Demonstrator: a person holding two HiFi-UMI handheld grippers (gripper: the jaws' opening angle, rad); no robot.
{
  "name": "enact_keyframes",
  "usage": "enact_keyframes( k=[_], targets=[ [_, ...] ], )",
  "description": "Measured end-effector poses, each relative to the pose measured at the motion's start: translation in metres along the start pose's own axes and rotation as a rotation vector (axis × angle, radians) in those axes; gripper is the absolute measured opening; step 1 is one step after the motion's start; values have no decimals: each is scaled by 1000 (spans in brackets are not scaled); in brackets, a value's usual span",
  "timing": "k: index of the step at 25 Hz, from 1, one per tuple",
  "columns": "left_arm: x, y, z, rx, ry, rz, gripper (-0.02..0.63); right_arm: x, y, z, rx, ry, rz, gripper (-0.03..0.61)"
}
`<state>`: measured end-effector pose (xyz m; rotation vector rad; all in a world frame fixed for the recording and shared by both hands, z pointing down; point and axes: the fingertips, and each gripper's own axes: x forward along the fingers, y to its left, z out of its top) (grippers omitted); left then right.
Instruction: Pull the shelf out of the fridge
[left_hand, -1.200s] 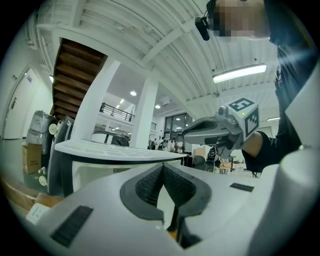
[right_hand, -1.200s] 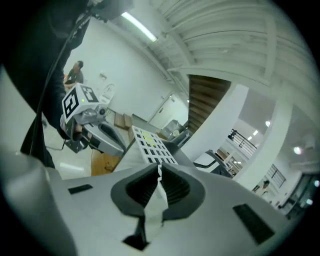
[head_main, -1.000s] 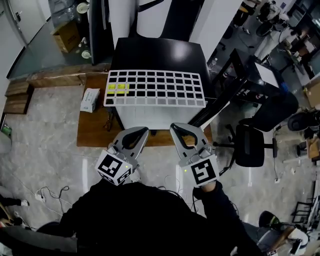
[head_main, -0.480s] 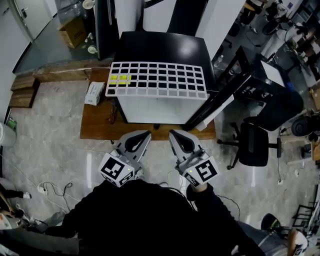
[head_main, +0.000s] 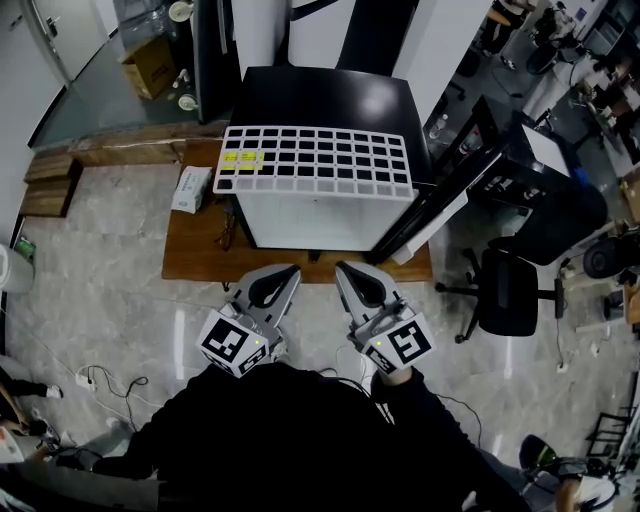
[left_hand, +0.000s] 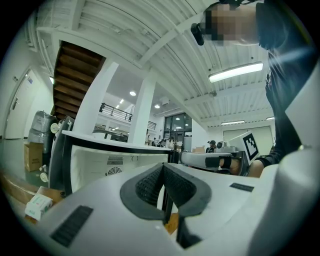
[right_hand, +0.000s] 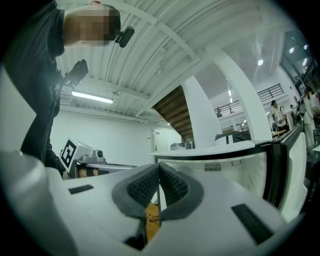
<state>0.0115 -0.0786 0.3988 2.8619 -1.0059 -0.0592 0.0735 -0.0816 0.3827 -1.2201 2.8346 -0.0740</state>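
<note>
**Both fingers shut, shelf straight ahead**

My left gripper and right gripper hang side by side close to my body. Each has its fingers pressed together on nothing. The white grid shelf lies dead ahead, well apart from both and about equally near to each. Its long axis runs left to right across me. It sits at the top front of the open fridge. Something yellow shows through its left end; I cannot tell what.

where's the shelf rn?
Head view, upper centre: the white grid shelf lies flat across the top of the fridge, out of the cabinet, with the open fridge door at its right.
</note>
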Motion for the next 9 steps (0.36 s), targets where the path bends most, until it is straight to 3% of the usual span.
enact_keyframes(
  k=[9],
  targets=[
    [-2, 9, 7, -9, -3, -6, 6, 8, -1, 5, 15, 1, -10, 6]
  ],
)
